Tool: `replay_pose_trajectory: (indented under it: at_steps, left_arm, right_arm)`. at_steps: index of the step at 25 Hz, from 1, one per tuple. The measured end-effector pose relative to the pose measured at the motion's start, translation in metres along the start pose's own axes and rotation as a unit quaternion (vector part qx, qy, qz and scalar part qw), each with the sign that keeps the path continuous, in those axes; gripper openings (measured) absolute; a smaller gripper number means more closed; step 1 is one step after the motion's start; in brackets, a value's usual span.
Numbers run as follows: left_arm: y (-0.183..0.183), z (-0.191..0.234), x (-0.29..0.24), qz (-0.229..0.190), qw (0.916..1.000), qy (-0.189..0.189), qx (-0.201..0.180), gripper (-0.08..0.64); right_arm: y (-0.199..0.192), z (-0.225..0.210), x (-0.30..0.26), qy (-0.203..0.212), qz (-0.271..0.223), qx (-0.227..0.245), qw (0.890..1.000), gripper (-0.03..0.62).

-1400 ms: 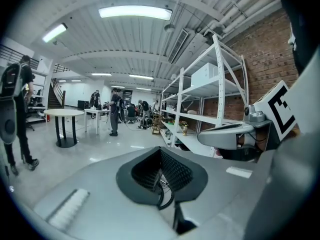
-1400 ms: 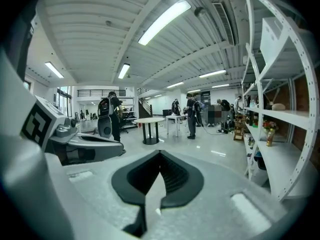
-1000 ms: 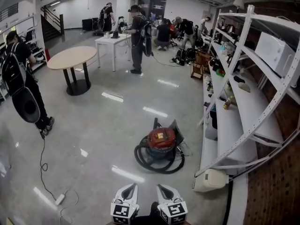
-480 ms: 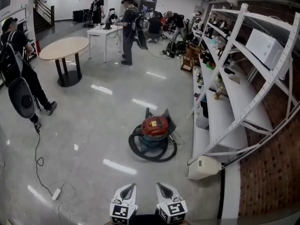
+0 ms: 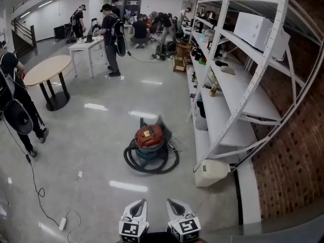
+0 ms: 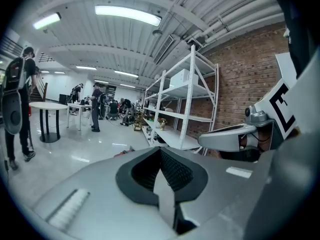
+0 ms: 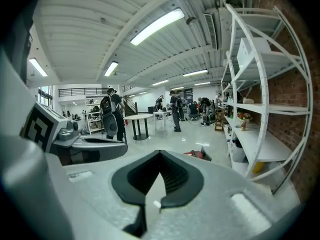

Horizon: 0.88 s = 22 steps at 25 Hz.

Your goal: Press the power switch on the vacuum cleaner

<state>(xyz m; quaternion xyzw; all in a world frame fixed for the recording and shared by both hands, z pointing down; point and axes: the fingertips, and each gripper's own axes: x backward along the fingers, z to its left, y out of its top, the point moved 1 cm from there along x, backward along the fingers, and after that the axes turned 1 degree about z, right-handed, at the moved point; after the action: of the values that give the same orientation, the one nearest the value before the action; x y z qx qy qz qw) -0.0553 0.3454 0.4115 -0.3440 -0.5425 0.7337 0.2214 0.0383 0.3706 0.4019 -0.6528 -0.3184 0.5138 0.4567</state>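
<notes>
Vacuum cleaner (image 5: 148,139) at 12 o'clock, shelf (image 5: 225,116) at 2 — open floor (image 5: 96,178) before it. Left gripper (image 5: 140,205) and right gripper (image 5: 173,205) are pressed together, empty.

Pale grey handheld pair: left gripper (image 5: 137,206) and right gripper (image 5: 174,205).
Ribbed black pads (image 6: 175,171) inside the jaws; behind them, a cube (image 5: 132,229) printed with black-and-white squares.
</notes>
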Motion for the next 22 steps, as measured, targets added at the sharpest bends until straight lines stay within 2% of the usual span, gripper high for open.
replay_pose_trajectory:
  at_steps: [4, 14, 22]
  left_arm:
    - [0.000, -0.019, -0.013, 0.007, 0.9999, -0.006, -0.008, 0.015]
    - [0.009, -0.051, -0.026, 0.006, 0.9997, -0.015, -0.017, 0.015]
    - [0.006, -0.055, -0.036, 0.003, 0.9999, -0.003, -0.016, 0.015]
  right_arm:
    - [-0.006, -0.022, 0.013, -0.004, 0.000, -0.003, 1.000, -0.009]
    - [0.011, -0.057, 0.037, -0.018, -0.018, 0.000, 1.000, -0.009]
    - [0.004, -0.074, 0.034, -0.014, -0.019, 0.003, 1.000, -0.009]
